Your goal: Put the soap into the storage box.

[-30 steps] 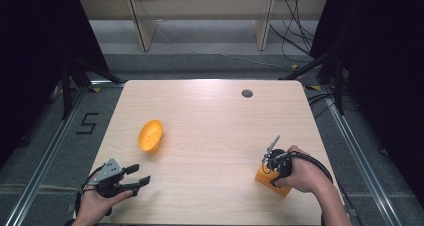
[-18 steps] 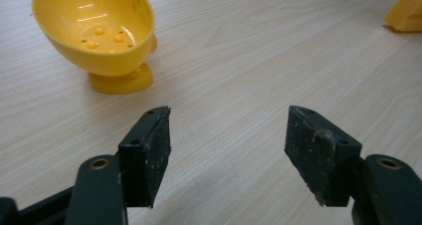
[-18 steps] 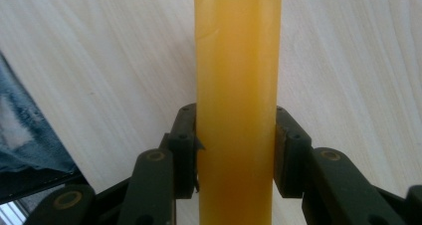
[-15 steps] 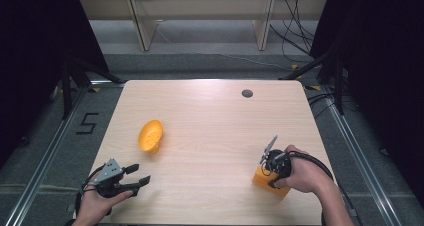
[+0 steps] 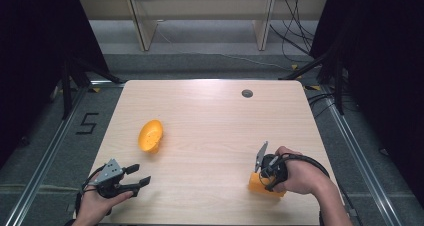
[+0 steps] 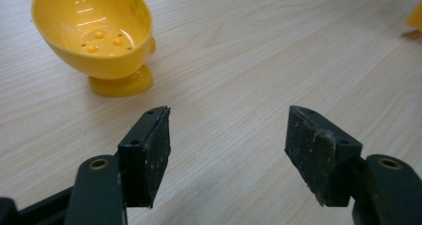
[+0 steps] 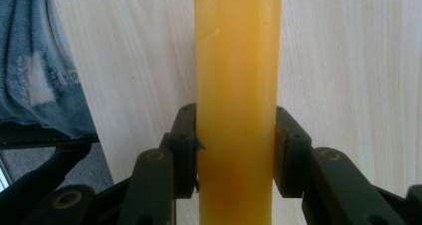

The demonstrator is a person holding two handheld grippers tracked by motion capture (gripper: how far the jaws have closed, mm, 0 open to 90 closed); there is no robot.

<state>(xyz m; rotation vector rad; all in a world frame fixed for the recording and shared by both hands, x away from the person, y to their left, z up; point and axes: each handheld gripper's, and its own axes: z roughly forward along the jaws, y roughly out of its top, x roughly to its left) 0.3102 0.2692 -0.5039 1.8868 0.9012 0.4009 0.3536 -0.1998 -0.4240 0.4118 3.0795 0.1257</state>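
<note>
A yellow footed bowl (image 5: 150,135) with small holes in its bottom lies tipped on the left half of the wooden table (image 5: 210,121). My left gripper (image 5: 142,173) rests near the front left corner, open and empty. In the left gripper view the bowl (image 6: 94,31) lies beyond the spread jaws of the left gripper (image 6: 229,130). At the front right, my right gripper (image 5: 266,175) points down and is shut on an orange block (image 5: 260,183) that stands on the table. The right gripper view has the right gripper (image 7: 234,130) pressing both pads (image 7: 185,135) on the block's (image 7: 238,85) sides.
A dark round grommet (image 5: 247,93) sits in the table's far right area. The person's blue jeans (image 7: 45,60) lie past the table's near edge. A "5" mark (image 5: 87,122) is on the floor at the left. Wooden shelving (image 5: 200,16) stands behind the table.
My right hand has edged slightly to the left with the orange block still in its jaws. The left gripper and the bowl have not moved.
</note>
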